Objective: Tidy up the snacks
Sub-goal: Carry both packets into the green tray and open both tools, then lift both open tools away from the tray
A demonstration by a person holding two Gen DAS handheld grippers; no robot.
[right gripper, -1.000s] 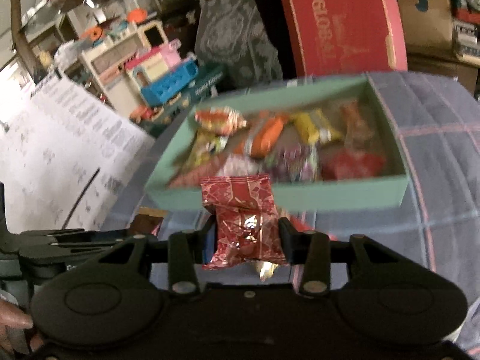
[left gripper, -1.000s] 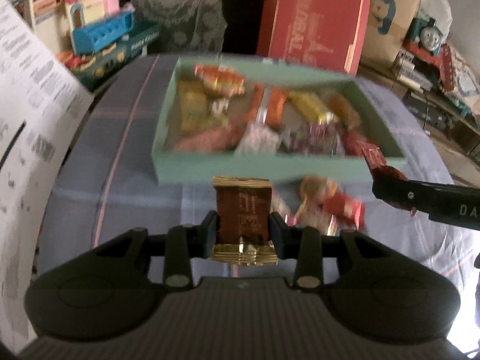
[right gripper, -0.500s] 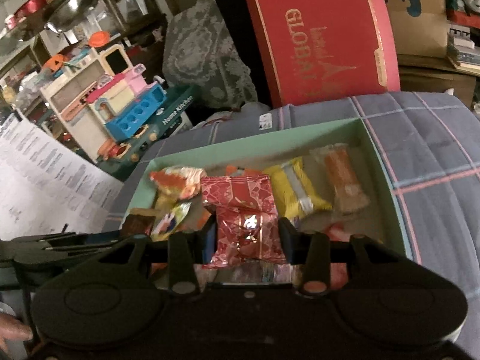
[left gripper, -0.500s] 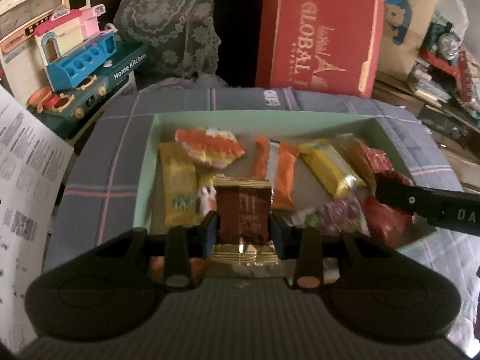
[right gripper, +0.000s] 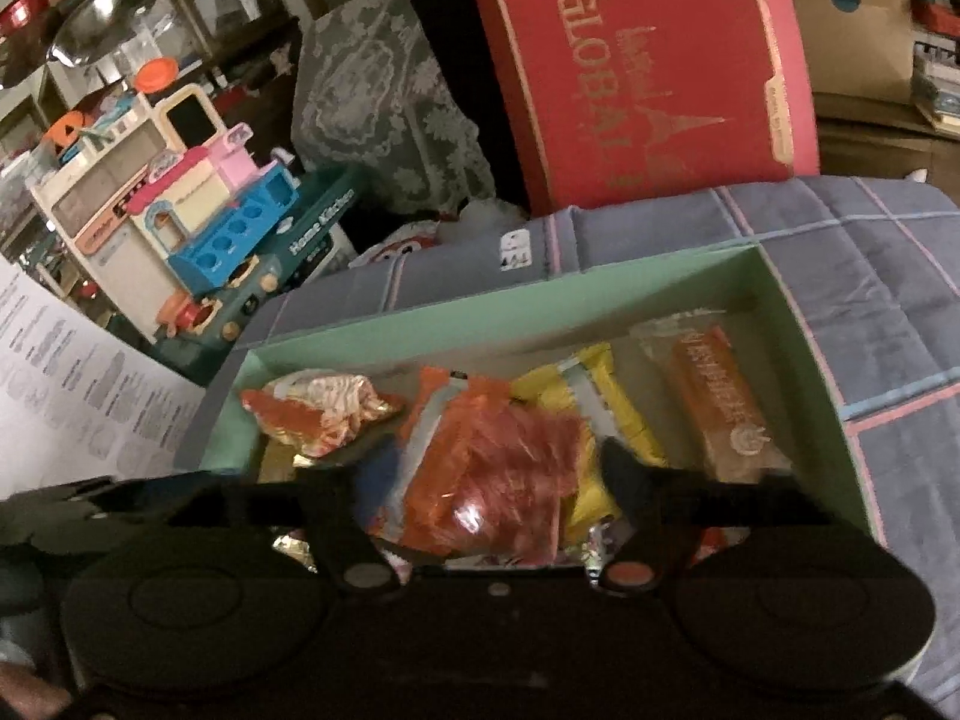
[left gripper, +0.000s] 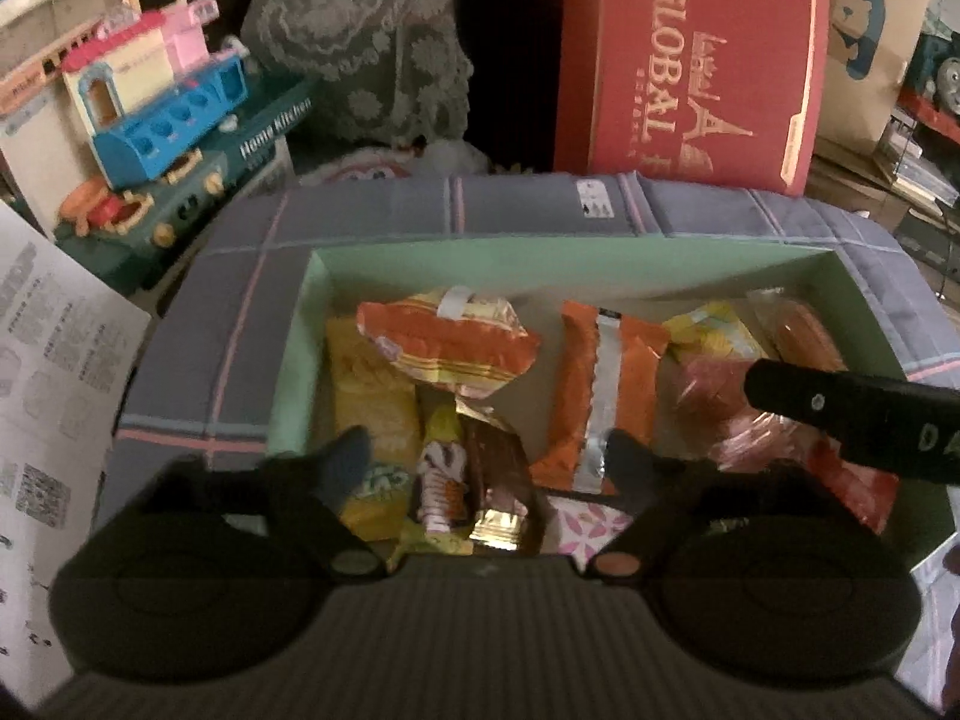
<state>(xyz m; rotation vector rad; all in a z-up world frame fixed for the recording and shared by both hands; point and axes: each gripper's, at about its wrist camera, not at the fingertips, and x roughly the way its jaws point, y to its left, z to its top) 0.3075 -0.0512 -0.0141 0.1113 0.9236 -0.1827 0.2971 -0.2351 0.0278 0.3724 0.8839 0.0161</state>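
Snacks are the business, and both claws have just let theirs go into the green box. Between the left gripper fingers, whose jaws have just been opening and now stand wide, the brown-and-gold bar lies loose among the packets at the near side of the box, no pad touching it. The right gripper has likewise just been opening; its red foil packet shows blurred between the spread fingers, apparently dropping or just landed on the pile, and no pad presses on it. Outward from there, the box holds an orange-and-yellow packet toward the far left, an orange bar with a silver seam in the middle, a yellow packet and a clear-wrapped orange bar toward the far right. The box sits on a grey checked cloth, with a red carton beyond it and a toy kitchen set off to the far left. By my judgement this is the release step of one delivery. Next, both claws would need to lift clear without snagging wrappers, then go looking for any snacks left outside the box, which these views do not show.
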